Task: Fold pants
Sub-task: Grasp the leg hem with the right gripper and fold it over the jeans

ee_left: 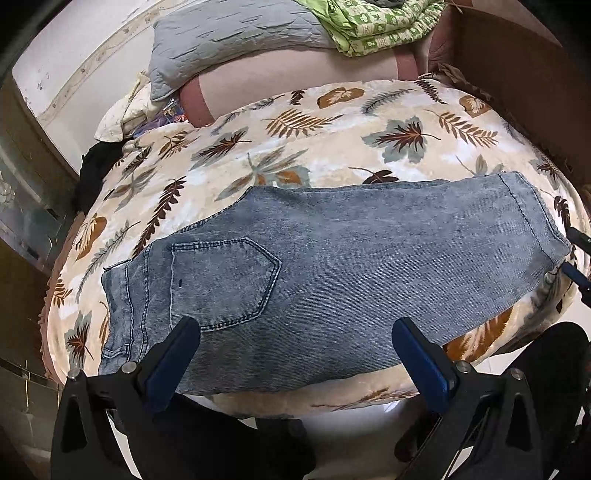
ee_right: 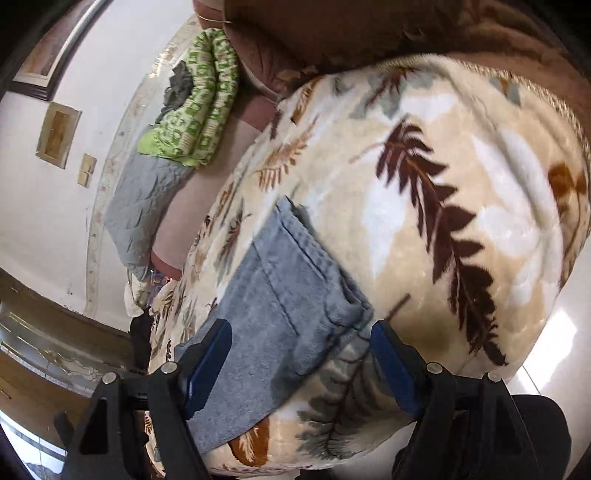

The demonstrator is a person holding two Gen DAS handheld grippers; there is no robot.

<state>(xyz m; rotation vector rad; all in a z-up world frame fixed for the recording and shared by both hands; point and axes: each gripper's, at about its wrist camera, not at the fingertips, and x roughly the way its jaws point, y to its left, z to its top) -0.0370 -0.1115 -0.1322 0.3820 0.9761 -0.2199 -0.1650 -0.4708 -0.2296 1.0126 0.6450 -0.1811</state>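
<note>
Bed (ee_left: 332, 155) with the leafy blanket takes up most of both views, pillow (ee_left: 221, 40) and a green quilt (ee_left: 376, 26) piled at the far end. Jeans (ee_left: 332, 266) lie flat near our edge, already doubled leg on leg, long axis running left to right: waistband and back pocket (ee_left: 221, 280) on the left, hems on the right. Our left gripper (ee_left: 295, 343) hovers just over the near edge by the pocket, fingers spread wide, holding nothing. Our right gripper (ee_right: 301, 347) is wide too, straddling the hem end (ee_right: 295, 288), not pinching yet. We'd guess the hems get carried leftward to the waistband, so right hand's the nearer one.
</note>
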